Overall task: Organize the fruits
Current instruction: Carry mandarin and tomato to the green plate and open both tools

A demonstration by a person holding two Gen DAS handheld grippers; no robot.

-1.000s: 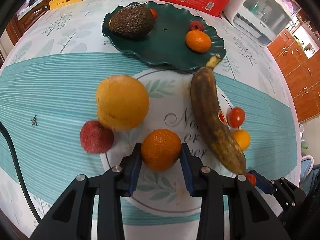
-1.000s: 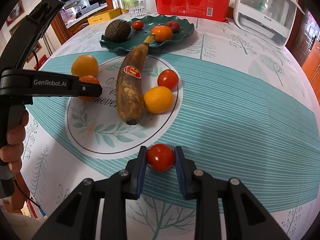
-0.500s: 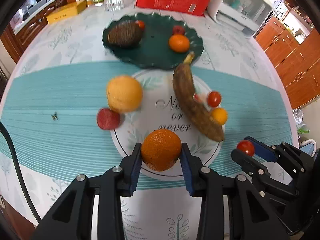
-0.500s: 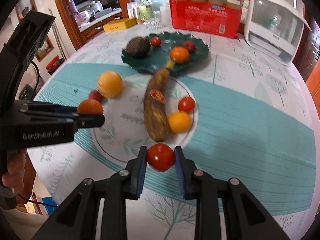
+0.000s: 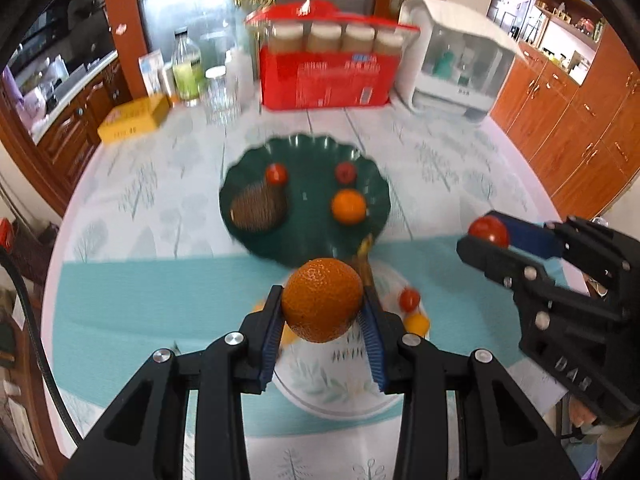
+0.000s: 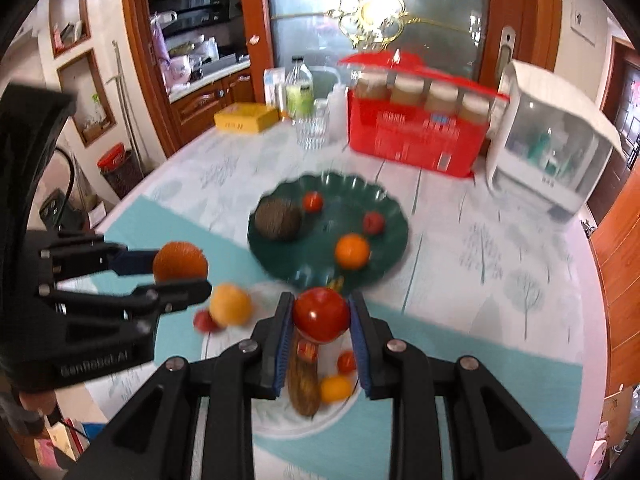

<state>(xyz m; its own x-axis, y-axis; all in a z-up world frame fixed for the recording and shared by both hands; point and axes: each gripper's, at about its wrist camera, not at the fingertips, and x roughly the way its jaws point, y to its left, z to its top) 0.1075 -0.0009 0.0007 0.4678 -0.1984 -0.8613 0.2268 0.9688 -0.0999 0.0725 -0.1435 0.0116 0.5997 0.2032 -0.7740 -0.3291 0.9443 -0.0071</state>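
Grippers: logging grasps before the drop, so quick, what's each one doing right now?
Left gripper: closed on the orange.
Right gripper: closed on the tomato.

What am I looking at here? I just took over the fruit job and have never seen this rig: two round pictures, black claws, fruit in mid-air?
There is no robot arm. A person holds a handheld gripper in each hand, and each carries a wide-angle camera looking along its two fingers, so each picture is one gripper's own view.

In the left view, the left gripper is shut on an orange. In the right view, the right gripper is shut on a tomato. Each gripper also shows at the edge of the other's picture.

Below is a round table. The green plate holds an avocado, a small orange and two small red fruits. Nearer lie a banana and more loose fruit.
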